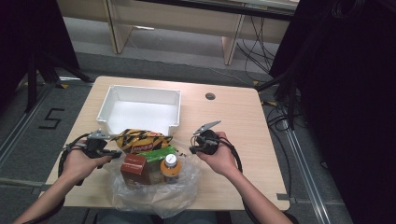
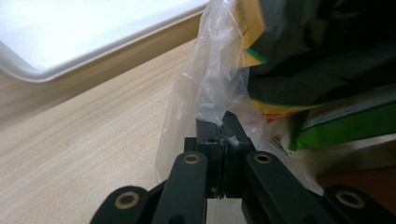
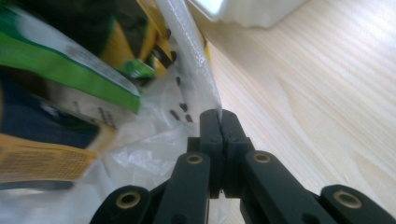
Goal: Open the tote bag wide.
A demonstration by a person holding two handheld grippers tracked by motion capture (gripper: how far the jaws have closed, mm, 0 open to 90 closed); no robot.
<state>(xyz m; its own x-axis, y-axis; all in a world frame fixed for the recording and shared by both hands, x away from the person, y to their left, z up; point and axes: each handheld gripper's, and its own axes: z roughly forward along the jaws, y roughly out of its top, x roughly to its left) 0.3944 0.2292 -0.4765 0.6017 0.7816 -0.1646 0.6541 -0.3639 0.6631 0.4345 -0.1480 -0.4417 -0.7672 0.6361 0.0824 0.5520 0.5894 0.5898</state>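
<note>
A clear plastic bag [image 1: 154, 193] lies at the table's near edge with groceries in its open mouth: a yellow-and-black snack pack [image 1: 140, 139], a green packet [image 1: 159, 153], a red-brown box [image 1: 135, 169] and an orange-capped bottle [image 1: 171, 167]. My left gripper [image 1: 116, 152] is at the bag's left rim. In the left gripper view the left gripper [image 2: 223, 122] is shut on the bag's film [image 2: 210, 79]. My right gripper [image 1: 191, 149] is at the bag's right rim. In the right gripper view the right gripper [image 3: 219, 116] pinches a stretched strip of film [image 3: 187, 42].
A white rectangular tray [image 1: 140, 89] stands just behind the bag, close to the snack pack. Bare wooden tabletop [image 1: 233, 121] stretches to the right, with a round cable hole [image 1: 210, 96] near the back. The table's front edge runs under the bag.
</note>
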